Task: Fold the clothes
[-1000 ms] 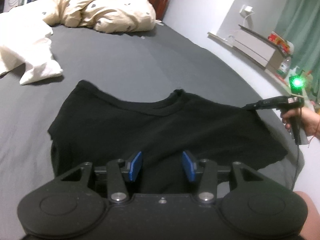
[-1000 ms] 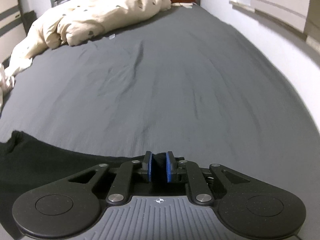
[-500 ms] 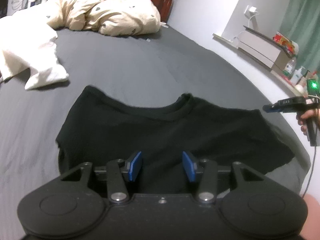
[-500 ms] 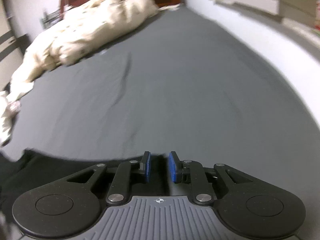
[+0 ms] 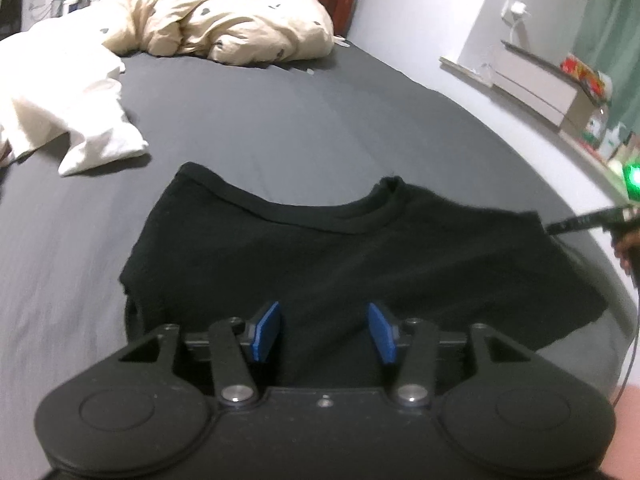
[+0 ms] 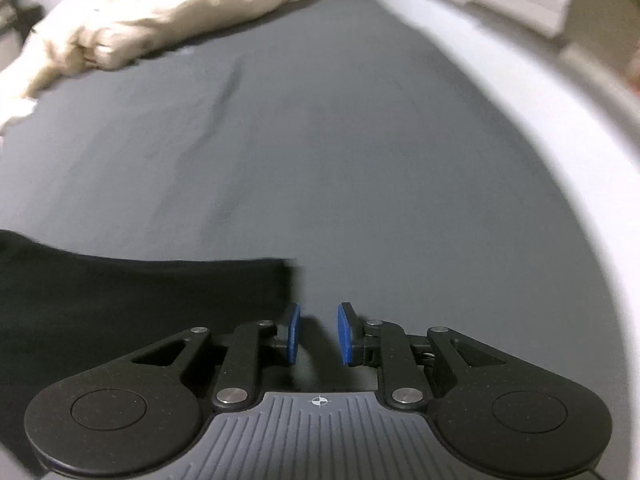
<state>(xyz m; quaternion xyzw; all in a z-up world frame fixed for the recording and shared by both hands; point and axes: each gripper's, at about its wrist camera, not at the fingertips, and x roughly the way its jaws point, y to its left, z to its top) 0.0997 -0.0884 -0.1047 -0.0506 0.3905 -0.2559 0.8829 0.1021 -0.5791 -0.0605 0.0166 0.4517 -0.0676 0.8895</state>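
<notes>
My left tongs (image 5: 324, 332) hang over the near hem of the black shirt (image 5: 340, 256), which lies spread flat on the grey bed sheet (image 5: 280, 120) with its collar pointing away from me. The blue pads (image 5: 266, 332) of these tongs stand well apart, with the dark cloth showing between them, and I cannot tell whether they touch it; they have just been opening a little further. My right tongs (image 6: 318, 334) sit just past the shirt's right corner (image 6: 160, 292), over bare sheet (image 6: 360, 160). Their blue pads (image 6: 294, 332) are spread a small way, with only grey sheet between them and no cloth in their bite; the shirt's edge lies just to their left. From the left camera I see the tip of the right tongs (image 5: 580, 222) near the shirt's far right shoulder, with my hand (image 5: 628, 248) behind it at the frame's edge. A cream duvet (image 5: 224, 16) is bunched at the head of the bed, and a white cloth (image 5: 60, 120) lies off to the left, well apart from the shirt.
</notes>
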